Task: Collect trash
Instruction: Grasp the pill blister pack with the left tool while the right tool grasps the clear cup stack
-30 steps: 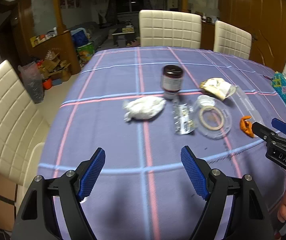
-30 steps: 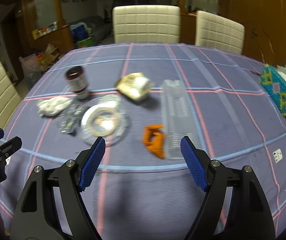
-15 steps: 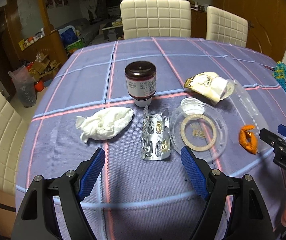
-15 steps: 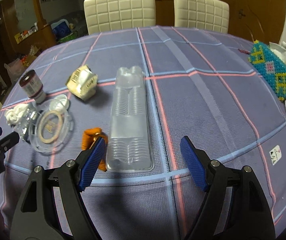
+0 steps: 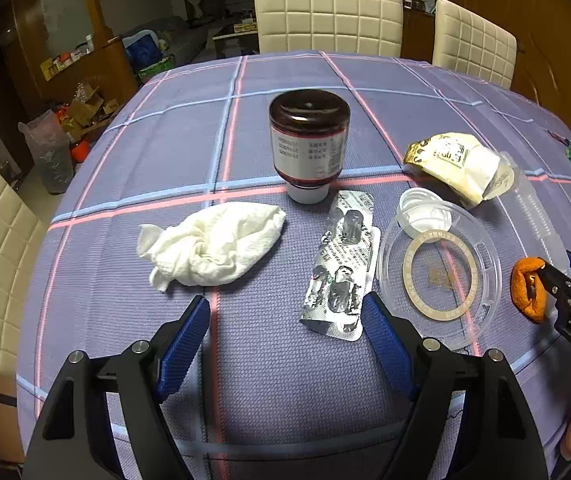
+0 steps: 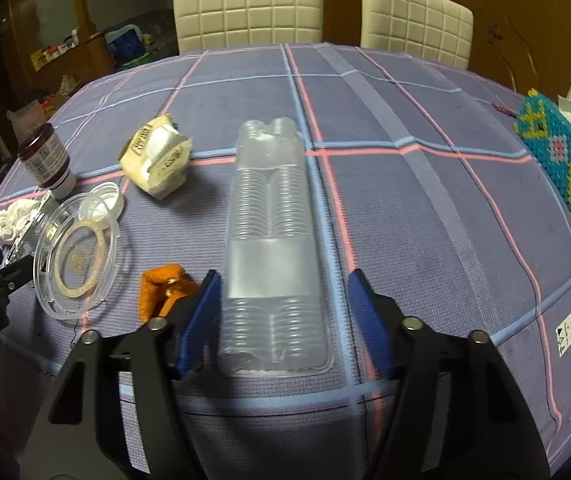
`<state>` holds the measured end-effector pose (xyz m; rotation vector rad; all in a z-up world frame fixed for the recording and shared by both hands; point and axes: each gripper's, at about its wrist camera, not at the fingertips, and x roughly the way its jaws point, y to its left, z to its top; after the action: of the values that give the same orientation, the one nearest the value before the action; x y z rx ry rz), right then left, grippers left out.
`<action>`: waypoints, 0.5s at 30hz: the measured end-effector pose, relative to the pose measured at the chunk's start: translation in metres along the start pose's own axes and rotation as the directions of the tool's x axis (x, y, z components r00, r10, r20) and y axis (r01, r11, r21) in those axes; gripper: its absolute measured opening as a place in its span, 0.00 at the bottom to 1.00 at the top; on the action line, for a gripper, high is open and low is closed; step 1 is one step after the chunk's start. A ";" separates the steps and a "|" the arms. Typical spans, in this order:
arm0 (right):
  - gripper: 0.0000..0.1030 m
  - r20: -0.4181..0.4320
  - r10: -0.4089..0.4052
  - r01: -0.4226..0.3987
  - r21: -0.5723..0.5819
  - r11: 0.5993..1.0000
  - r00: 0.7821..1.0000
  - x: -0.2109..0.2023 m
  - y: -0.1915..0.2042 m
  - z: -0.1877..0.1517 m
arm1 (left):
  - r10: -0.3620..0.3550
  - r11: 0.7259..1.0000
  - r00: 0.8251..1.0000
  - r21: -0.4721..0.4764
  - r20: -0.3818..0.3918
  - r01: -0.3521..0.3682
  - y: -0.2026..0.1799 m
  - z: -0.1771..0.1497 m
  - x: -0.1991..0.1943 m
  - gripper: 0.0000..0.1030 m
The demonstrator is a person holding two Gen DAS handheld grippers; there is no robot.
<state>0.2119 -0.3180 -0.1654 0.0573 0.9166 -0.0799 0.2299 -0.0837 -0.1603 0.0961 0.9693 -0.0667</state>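
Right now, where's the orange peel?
Left of the right gripper, the orange peel lies on the tablecloth, between the round clear lid and the long plastic tray.

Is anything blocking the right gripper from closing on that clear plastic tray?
Nothing visible. The right gripper is open and already straddles the clear plastic tray's near end; the orange peel lies just outside its left finger.

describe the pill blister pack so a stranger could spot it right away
On the purple checked tablecloth, find the upside-down dark brown jar. Just in front of it lies the blister pack, between the crumpled white tissue and clear round lid. It alone is flat, shiny silver foil.
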 end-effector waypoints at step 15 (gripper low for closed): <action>0.42 0.026 0.002 -0.002 -0.020 1.000 1.000 -0.005 0.008 -0.004 | -0.056 0.998 0.998 -0.018 0.026 0.057 0.004 0.001 -0.007 0.23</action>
<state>0.2058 -0.3097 -0.1637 0.0381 0.8911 -0.0693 0.2271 -0.0802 -0.1539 0.0505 0.9469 -0.1103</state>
